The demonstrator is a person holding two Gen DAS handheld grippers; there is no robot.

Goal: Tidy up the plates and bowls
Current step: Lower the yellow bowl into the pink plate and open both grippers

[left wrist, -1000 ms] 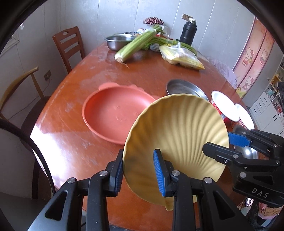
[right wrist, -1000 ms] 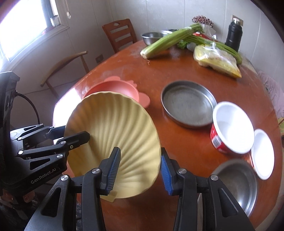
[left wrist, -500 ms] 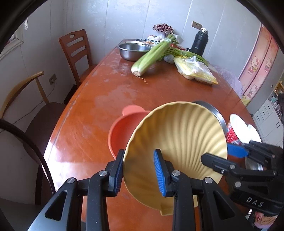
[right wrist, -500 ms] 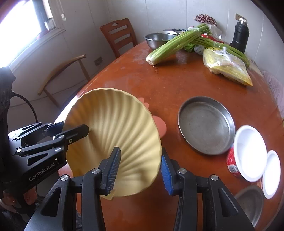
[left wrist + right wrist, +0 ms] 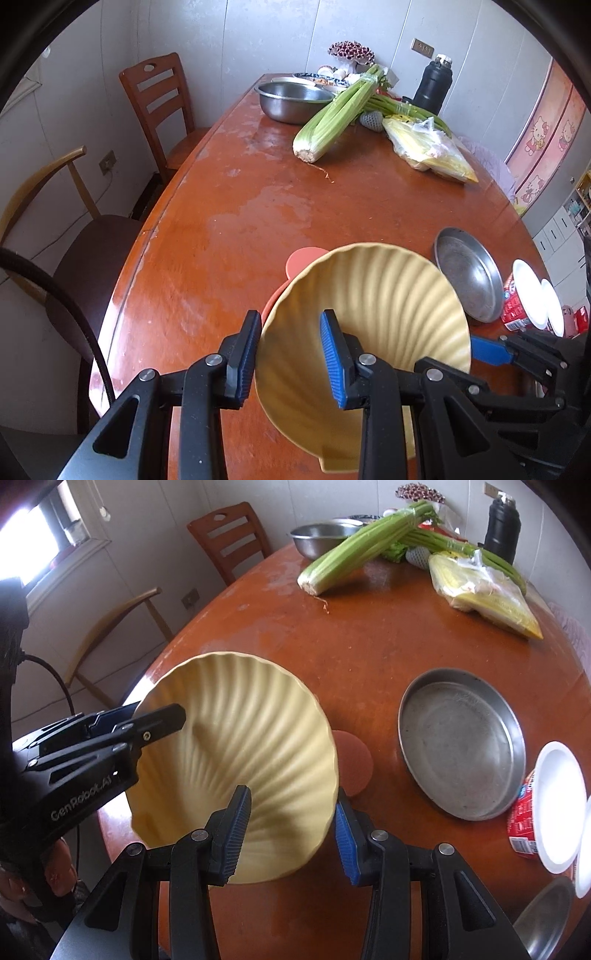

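Carrying the yellow bowl (image 5: pixel 373 314) over the pink plate (image 5: pixel 306 258), both grippers, left (image 5: pixel 290 360) and right (image 5: pixel 291 827), clamp its rim; the pan (image 5: pixel 461 749) and tub (image 5: pixel 532 812) beside the plate remain unsorted.

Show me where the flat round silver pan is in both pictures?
Left wrist view: the silver pan lies at the right, just right of the yellow bowl that both grippers hold.
Right wrist view: the silver pan lies right of centre, right of the yellow bowl.
Shared landmark: the celery lies on the table beyond the pan in both views.
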